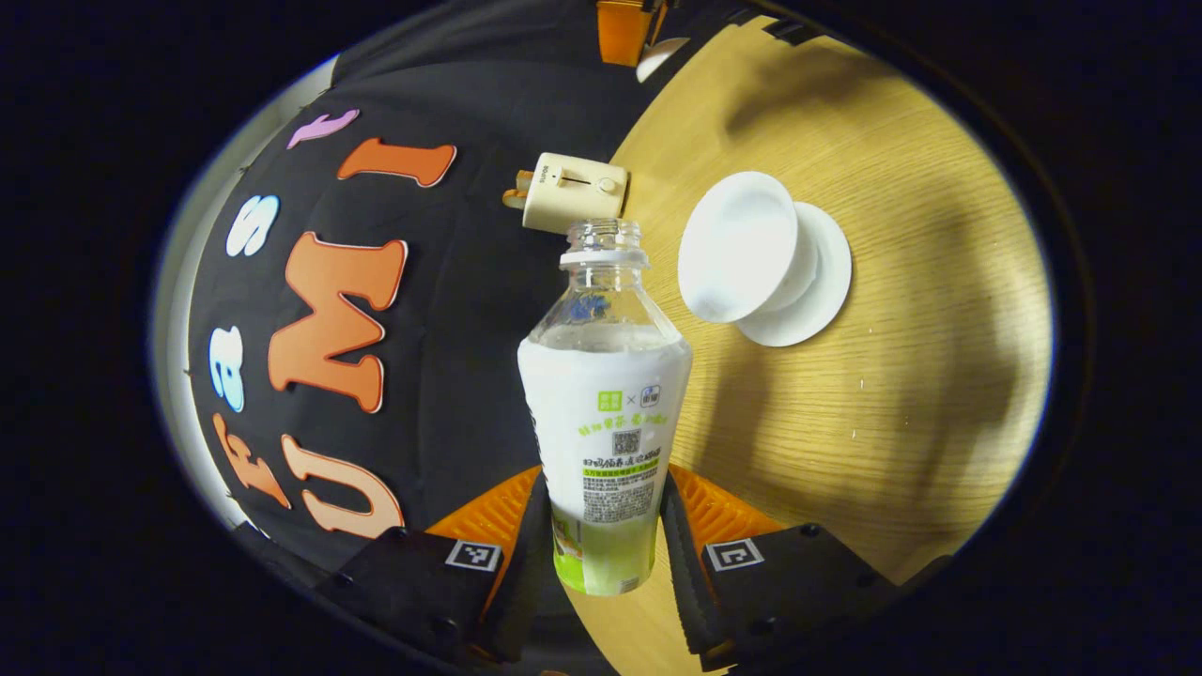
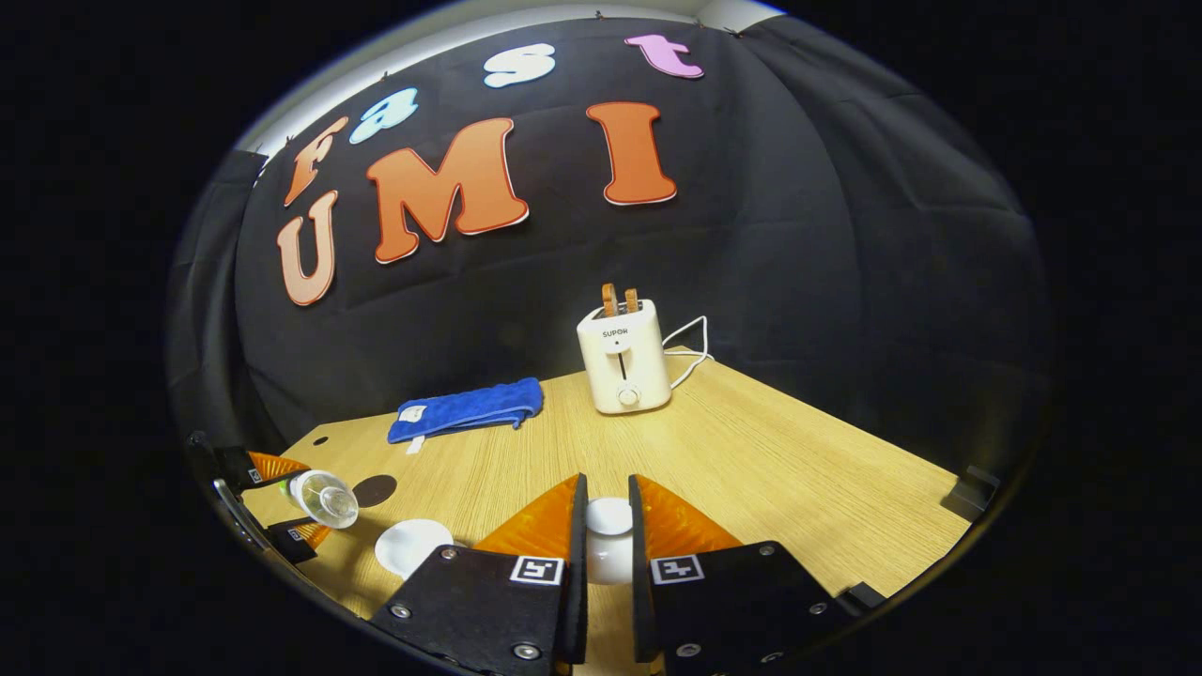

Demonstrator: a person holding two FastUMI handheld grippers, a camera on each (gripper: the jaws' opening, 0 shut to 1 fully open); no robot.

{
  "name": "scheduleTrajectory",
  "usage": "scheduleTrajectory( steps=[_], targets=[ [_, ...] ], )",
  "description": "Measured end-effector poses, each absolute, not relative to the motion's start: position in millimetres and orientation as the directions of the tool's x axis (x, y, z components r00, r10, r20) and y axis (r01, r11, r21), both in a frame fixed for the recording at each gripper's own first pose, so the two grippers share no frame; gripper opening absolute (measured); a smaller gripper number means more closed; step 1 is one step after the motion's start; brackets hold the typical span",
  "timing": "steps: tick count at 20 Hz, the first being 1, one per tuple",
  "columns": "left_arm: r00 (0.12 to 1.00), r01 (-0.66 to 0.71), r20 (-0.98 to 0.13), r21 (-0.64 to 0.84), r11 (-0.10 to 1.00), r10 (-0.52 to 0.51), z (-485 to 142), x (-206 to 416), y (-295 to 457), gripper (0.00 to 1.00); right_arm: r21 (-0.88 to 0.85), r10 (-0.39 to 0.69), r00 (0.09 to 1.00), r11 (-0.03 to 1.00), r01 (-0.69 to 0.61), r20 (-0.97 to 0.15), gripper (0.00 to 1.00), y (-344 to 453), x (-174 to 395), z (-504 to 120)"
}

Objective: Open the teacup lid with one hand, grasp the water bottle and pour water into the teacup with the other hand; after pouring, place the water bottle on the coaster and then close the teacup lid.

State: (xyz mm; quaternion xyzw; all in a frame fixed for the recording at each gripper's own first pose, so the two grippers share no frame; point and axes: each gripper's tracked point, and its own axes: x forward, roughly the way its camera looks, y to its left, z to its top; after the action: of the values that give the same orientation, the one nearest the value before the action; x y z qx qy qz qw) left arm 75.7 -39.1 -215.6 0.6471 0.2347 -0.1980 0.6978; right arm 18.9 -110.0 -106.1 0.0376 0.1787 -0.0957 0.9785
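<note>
One bottle (image 1: 604,413), one teacup (image 1: 742,246), one toaster (image 2: 624,357) (two slices).

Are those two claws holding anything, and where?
Left gripper clamps the water bottle by its lower body. Right gripper pinches the teacup lid by its knob.

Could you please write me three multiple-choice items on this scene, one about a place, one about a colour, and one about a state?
1. Where is the toaster?
A. At the far edge of the table, by the booth wall
B. On the folded cloth
C. Between the right gripper's fingers

2. What colour is the folded cloth?
A. Red
B. Blue
C. Yellow

3. What state is the water bottle in?
A. Capped and standing on the table
B. Lying on the coaster
C. Uncapped and held in the left gripper

Answers:
1. A, it stands at the table's back edge.
2. B, the cloth is plainly blue.
3. C, its mouth is open, with a finger on each side.
</note>
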Motion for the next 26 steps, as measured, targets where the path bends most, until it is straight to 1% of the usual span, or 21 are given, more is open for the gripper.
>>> scheduleTrajectory(
  steps=[2,3,6,7,8,10,11,12,14,18,22,23,24,26],
  targets=[
    [0.808,0.589,-0.588,0.808,0.005,0.030,-215,78,-39,0.66,0.038,-0.176,0.918,0.979,0.202,-0.356,0.19,-111,19,-106],
    [0.808,0.590,-0.589,0.807,-0.034,0.029,-214,81,-40,0.63,0.037,-0.177,0.918,0.979,0.203,-0.356,0.19,-110,19,-107],
    [0.805,0.592,-0.593,0.796,-0.129,0.031,-209,87,-44,0.65,0.034,-0.173,0.917,0.980,0.198,-0.359,0.19,-109,19,-108],
    [0.804,0.591,-0.593,0.792,-0.156,0.035,-208,89,-45,0.63,0.033,-0.170,0.917,0.980,0.195,-0.360,0.19,-109,18,-108],
    [0.804,0.589,-0.593,0.788,-0.180,0.037,-207,90,-46,0.64,0.032,-0.168,0.917,0.981,0.193,-0.361,0.19,-109,18,-108],
    [0.802,0.590,-0.596,0.778,-0.218,0.042,-206,88,-46,0.63,0.031,-0.165,0.918,0.982,0.189,-0.360,0.19,-108,17,-108],
    [0.798,0.592,-0.601,0.770,-0.236,0.043,-207,87,-48,0.65,0.030,-0.164,0.918,0.982,0.187,-0.360,0.19,-108,17,-108],
    [0.796,0.593,-0.604,0.763,-0.257,0.044,-207,87,-49,0.63,0.030,-0.164,0.918,0.982,0.188,-0.361,0.19,-108,17,-108],
    [0.796,0.587,-0.604,0.754,-0.296,0.041,-206,90,-53,0.64,0.030,-0.165,0.917,0.982,0.189,-0.363,0.19,-108,17,-108],
    [0.811,0.554,-0.583,0.738,-0.384,0.049,-202,101,-53,0.63,0.031,-0.167,0.917,0.981,0.191,-0.362,0.19,-110,17,-108],
    [0.815,0.535,-0.577,0.716,-0.448,0.051,-195,103,-55,0.66,0.031,-0.168,0.917,0.981,0.192,-0.361,0.19,-111,17,-108],
    [0.815,0.530,-0.577,0.710,-0.464,0.049,-195,103,-56,0.63,0.031,-0.168,0.917,0.981,0.192,-0.363,0.19,-111,17,-108],
    [0.823,0.511,-0.566,0.709,-0.485,0.040,-190,106,-59,0.65,0.031,-0.168,0.916,0.981,0.193,-0.364,0.19,-111,17,-108],
    [0.826,0.501,-0.563,0.704,-0.504,0.035,-188,107,-63,0.63,0.032,-0.167,0.916,0.981,0.191,-0.364,0.19,-111,17,-108]
  ],
)
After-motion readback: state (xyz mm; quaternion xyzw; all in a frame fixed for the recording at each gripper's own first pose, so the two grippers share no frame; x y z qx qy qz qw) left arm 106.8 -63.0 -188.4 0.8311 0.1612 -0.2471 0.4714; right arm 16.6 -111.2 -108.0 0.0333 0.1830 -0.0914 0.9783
